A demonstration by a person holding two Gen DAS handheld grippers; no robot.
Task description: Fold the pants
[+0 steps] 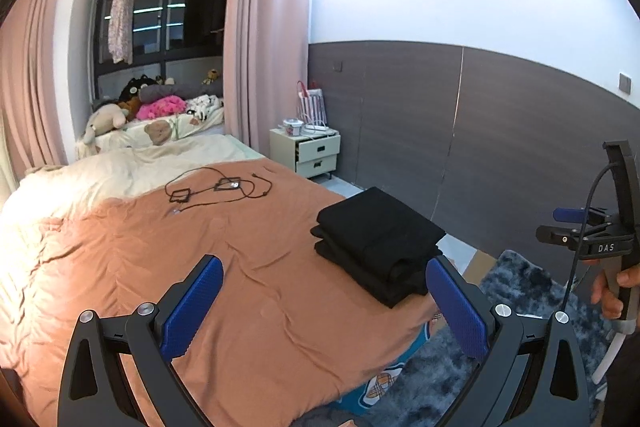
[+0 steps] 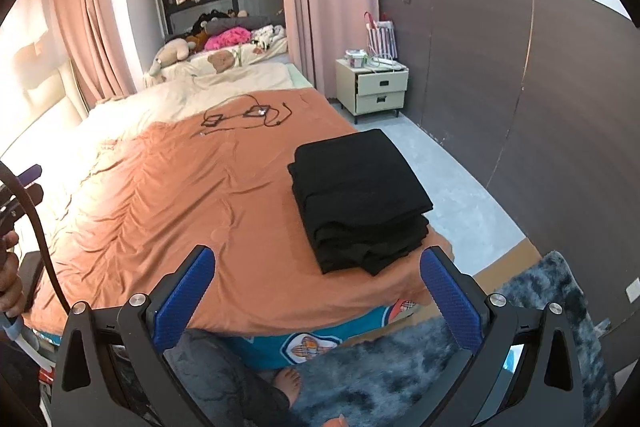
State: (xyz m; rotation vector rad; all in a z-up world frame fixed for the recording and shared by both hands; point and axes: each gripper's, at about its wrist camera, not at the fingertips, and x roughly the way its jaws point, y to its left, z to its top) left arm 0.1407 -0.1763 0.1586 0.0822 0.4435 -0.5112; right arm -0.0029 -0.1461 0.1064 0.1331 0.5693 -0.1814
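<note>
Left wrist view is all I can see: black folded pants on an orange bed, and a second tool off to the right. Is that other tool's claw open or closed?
Observer: Open. In the right wrist view, the right gripper has its jaws spread wide with nothing between them.
Visitor: Is it holding the pants at all?
Observer: No. The folded pants lie flat on the orange bedspread, ahead of that gripper and ungripped.
Visitor: Where is the person standing?
Observer: At the foot of the bed. A bare foot rests on the blue-grey rug, below the gripper.
</note>
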